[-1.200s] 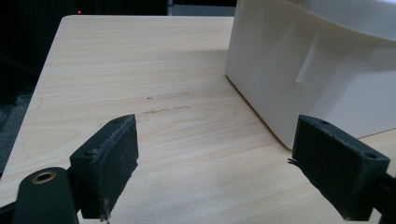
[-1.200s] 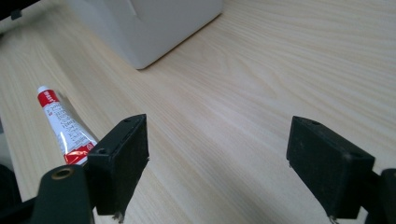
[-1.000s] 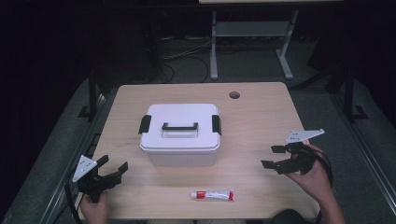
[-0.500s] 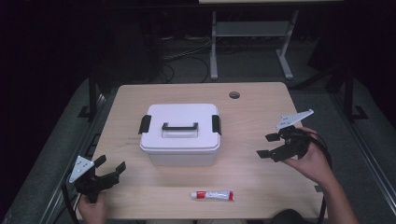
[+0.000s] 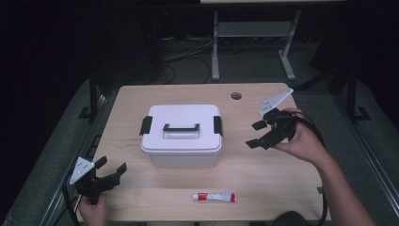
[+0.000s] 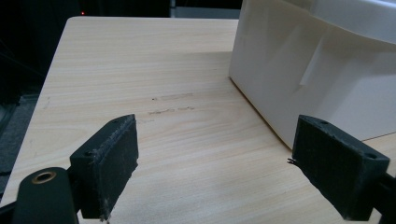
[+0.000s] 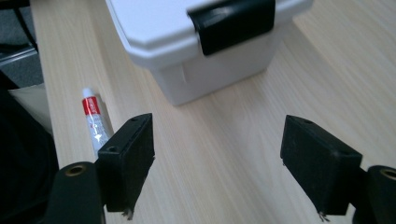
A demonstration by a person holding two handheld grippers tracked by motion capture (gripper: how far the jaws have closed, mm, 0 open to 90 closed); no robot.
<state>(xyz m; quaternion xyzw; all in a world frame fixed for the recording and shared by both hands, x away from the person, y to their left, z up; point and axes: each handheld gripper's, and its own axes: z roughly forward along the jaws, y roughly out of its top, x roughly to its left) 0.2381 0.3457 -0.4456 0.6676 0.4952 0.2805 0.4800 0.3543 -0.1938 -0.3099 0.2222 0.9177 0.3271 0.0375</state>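
A white lidded storage box (image 5: 181, 135) with a black handle and two black side latches stands mid-table; its front wall (image 6: 322, 70) and right latch (image 7: 232, 19) show close up in the gripper views. A red-and-white tube (image 5: 214, 197) lies near the front edge, also seen as the tube (image 7: 95, 119). My left gripper (image 5: 111, 168) rests open at the front left corner, empty, aimed at the box. My right gripper (image 5: 257, 133) is lifted above the table right of the box, open and empty, jaws pointing at the right latch.
The wooden table (image 5: 282, 169) has a round cable hole (image 5: 236, 96) at the back right. Beyond it the floor is dark, with cables and a white stand (image 5: 249, 35). Bare wood lies on both sides of the box.
My right gripper has risen and moved left and toward the back, closer to the box's right latch. The left gripper has barely shifted. Box and tube stay put.
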